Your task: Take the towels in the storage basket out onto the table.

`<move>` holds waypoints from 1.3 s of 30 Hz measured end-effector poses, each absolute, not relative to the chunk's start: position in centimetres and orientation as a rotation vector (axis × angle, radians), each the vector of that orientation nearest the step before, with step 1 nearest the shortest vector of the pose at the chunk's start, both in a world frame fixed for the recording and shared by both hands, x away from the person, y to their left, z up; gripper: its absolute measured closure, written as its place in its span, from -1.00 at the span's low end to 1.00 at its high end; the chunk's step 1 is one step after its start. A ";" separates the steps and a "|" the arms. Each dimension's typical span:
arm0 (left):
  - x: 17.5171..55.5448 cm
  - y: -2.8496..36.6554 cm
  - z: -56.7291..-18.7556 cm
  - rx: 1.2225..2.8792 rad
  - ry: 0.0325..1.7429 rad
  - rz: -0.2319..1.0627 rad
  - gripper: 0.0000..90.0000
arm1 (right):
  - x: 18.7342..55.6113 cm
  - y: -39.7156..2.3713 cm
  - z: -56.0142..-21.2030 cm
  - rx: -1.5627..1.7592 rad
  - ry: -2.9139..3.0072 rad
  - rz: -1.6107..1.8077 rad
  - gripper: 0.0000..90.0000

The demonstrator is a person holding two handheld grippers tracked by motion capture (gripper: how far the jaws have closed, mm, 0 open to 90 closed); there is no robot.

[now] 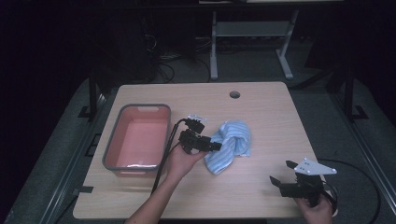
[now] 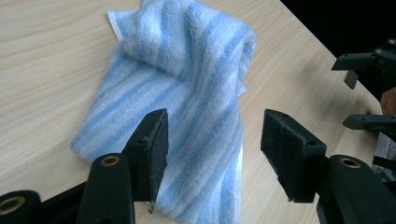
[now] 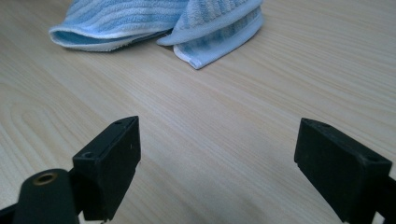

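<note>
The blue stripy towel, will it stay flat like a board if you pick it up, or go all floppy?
Probably floppy: the towel already lies crumpled and folded over itself on the table. It looks like soft, fuzzy cloth, so it is likely light and the pads should grip it without slipping. Pushed, it would more likely bunch up than slide or roll.

No legible text, label, brand, number or sign is found in any view. The towel [image 2: 187,93] carries stripes and no lettering, and the small white tab at its corner is too small to read. The bin [image 1: 137,137], the table [image 1: 261,186] and both grippers' black jaws are unmarked.
</note>
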State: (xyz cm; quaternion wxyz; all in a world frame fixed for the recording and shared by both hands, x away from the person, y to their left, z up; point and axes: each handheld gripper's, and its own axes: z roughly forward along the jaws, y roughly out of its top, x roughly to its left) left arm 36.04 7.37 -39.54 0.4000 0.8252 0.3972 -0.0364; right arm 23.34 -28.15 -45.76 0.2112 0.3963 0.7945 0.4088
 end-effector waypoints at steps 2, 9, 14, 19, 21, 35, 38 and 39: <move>35.9 7.5 -39.5 2.093 0.999 -0.086 -0.09 | 23.3 -28.2 -45.8 1.101 2.206 1.136 -0.69; 35.3 8.0 -39.8 2.110 1.004 -0.073 -0.14 | 23.3 -28.2 -45.8 1.108 2.206 1.134 -0.69; 35.0 8.4 -40.1 2.104 1.008 -0.085 -0.15 | 23.3 -28.2 -45.8 1.112 2.206 1.131 -0.69; 34.6 8.7 -40.4 2.105 1.005 -0.088 -0.16 | 23.4 -28.1 -45.9 1.109 2.215 1.126 -0.69; 34.5 8.8 -40.5 2.106 1.005 -0.091 -0.16 | 23.3 -28.1 -45.9 1.108 2.214 1.123 -0.69; 33.2 9.6 -41.1 2.108 1.001 -0.089 -0.22 | 23.3 -28.3 -45.9 1.111 2.208 1.124 -0.69; 32.9 10.0 -41.3 2.108 1.003 -0.091 -0.22 | 23.4 -28.2 -45.9 1.110 2.208 1.124 -0.69; 32.8 10.0 -41.4 2.106 1.003 -0.090 -0.23 | 23.3 -28.2 -45.9 1.112 2.208 1.123 -0.69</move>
